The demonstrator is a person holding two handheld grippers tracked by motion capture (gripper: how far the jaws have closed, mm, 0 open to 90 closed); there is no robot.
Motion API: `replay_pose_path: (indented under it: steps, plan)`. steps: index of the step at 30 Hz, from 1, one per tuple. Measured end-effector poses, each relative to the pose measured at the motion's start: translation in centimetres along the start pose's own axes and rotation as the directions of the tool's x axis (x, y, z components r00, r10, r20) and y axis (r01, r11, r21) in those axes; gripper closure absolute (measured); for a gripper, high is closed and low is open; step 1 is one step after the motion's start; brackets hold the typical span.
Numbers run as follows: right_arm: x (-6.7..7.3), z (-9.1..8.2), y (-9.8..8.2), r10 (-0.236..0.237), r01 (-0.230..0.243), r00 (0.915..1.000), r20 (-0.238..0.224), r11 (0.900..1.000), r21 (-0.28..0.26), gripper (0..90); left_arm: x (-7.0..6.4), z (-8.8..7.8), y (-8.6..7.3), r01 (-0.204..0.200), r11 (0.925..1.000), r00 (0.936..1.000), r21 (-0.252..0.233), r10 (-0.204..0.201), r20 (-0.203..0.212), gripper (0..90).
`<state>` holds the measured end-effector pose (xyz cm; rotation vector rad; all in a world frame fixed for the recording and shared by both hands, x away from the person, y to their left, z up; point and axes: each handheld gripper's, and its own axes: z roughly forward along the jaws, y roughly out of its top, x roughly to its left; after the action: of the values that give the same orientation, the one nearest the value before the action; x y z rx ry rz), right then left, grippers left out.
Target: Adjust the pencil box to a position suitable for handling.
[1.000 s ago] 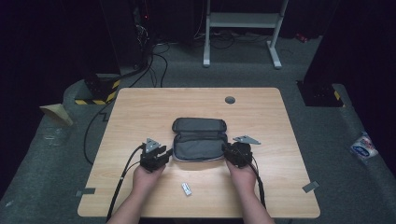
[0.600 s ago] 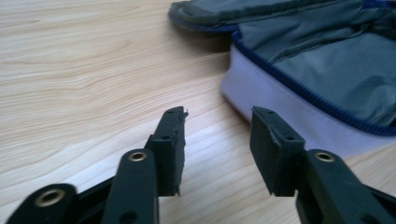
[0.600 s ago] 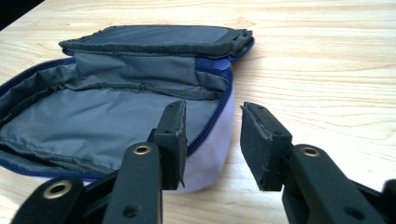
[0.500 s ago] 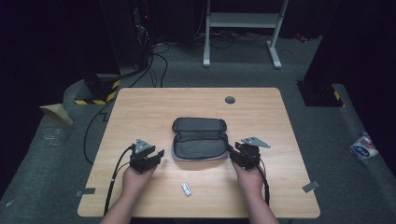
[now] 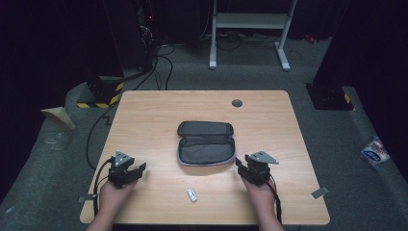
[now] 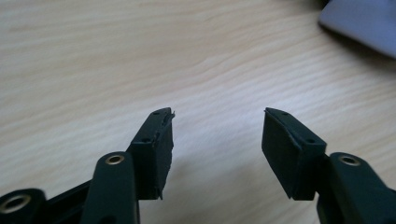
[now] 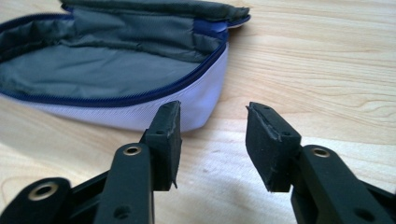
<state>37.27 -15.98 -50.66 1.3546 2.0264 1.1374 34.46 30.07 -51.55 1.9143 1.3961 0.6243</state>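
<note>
An open grey zip case [image 5: 206, 143] lies unzipped and folded flat at the middle of the tabletop [image 5: 144, 115], its lining facing up. The left gripper [image 6: 217, 135] is near the front left corner, well apart from the case; its jaws have just been opening and stand released with only bare wood between them. The right gripper [image 7: 212, 135] sits just beside the case's front right end; its jaws have also just been opening and grasp nothing. A small white item [image 5: 192, 194] lies near the front edge, between the hands
</note>
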Motion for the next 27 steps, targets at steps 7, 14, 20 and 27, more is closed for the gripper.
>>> replay_pose_path:
  steps: [7,14,20,27]
  plan:
    - [1.5,-0.4,-0.7,-0.066,0.066,0.9976,-0.024,0.998,0.001,52.4,0.4,-0.7,-2.1,0.03,0.9995,0.9996,0.007,-0.03,0.004,36.0]
    - [2.1,-0.4,-1.3,-0.07,0.071,0.9965,-0.047,0.997,0.034,50.2,-0.1,-0.5,-2.2,0.005,0.9998,0.9999,0.021,-0.004,-0.016,21.5]
    - [2.7,-0.6,-1.3,-0.083,0.085,0.9948,-0.06,0.996,0.035,48.3,-0.1,-0.4,-2.3,0.015,0.9994,0.9994,0.03,-0.014,-0.033,15.4]
    - [3.9,-0.7,-1.2,-0.107,0.11,0.9902,-0.09,0.994,0.025,47.8,0.1,-0.6,-2.4,0.033,0.9992,0.9992,0.023,-0.033,-0.024,15.4]
